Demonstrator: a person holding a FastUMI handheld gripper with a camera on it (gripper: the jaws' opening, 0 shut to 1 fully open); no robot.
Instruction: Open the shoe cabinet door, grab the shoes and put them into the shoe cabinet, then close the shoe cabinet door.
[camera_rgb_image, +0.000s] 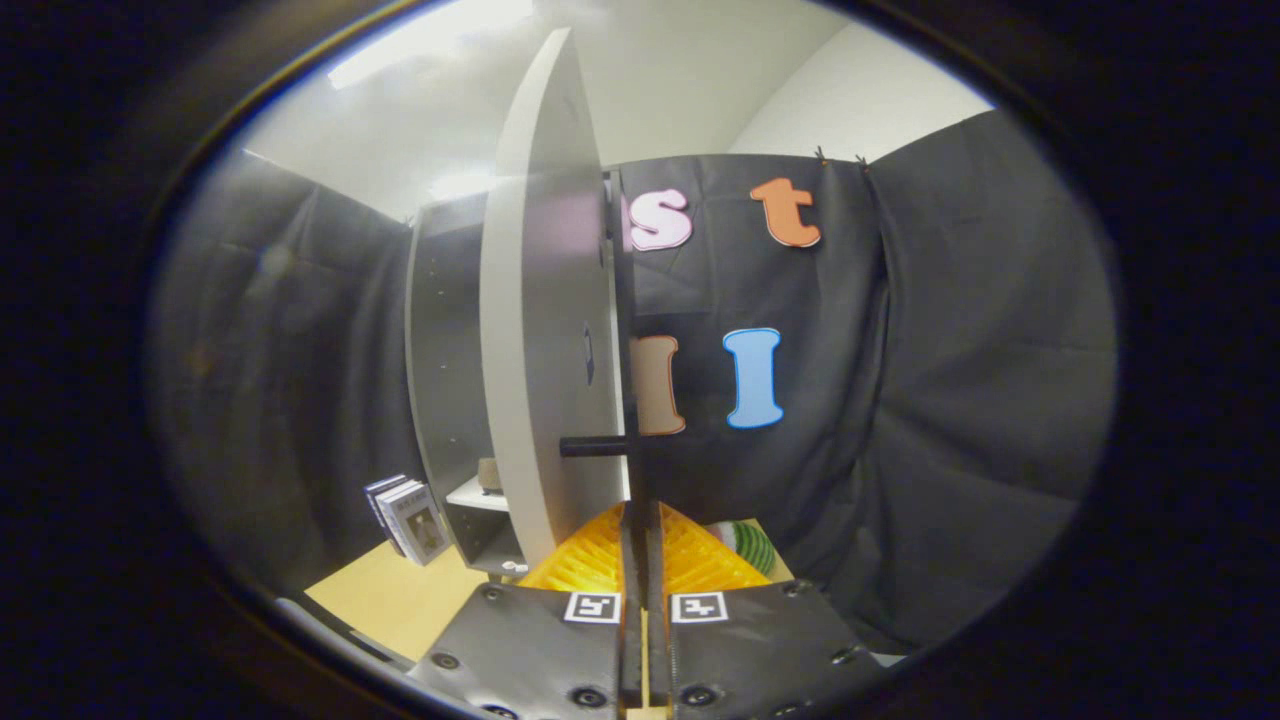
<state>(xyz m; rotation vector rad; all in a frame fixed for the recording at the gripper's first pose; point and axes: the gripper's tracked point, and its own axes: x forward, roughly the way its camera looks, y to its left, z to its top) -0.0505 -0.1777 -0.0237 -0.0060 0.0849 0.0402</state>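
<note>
The gripper (643, 520) has its two fingers (632, 560) pressed close together, side by side, with no gap showing between them and nothing held in them. They point straight ahead at the free edge of the shoe cabinet door (545, 330).

The door is pale grey and stands swung out toward the camera, so it is seen almost edge-on, rising tall just ahead of the fingers and a little to their left. A dark bar handle (592, 446) sticks out from the door low down, just above and ahead of the fingertips; whether the fingers touch it cannot be told.

Behind the door, on the left, stands the shoe cabinet (445, 370), grey, with its inside partly in sight. A light shelf (480, 494) sits low in it, and a small brownish thing (489, 474) rests on that shelf; what it is cannot be made out.

The cabinet stands on a light wooden surface (400, 600). To the left of the cabinet, on the surface, a few books (408, 517) lean upright together. Just to the right of the fingers, farther off, a rounded thing with green and white stripes (752, 545) lies on the surface, half hidden. Black cloth hangs behind and to both sides.
</note>
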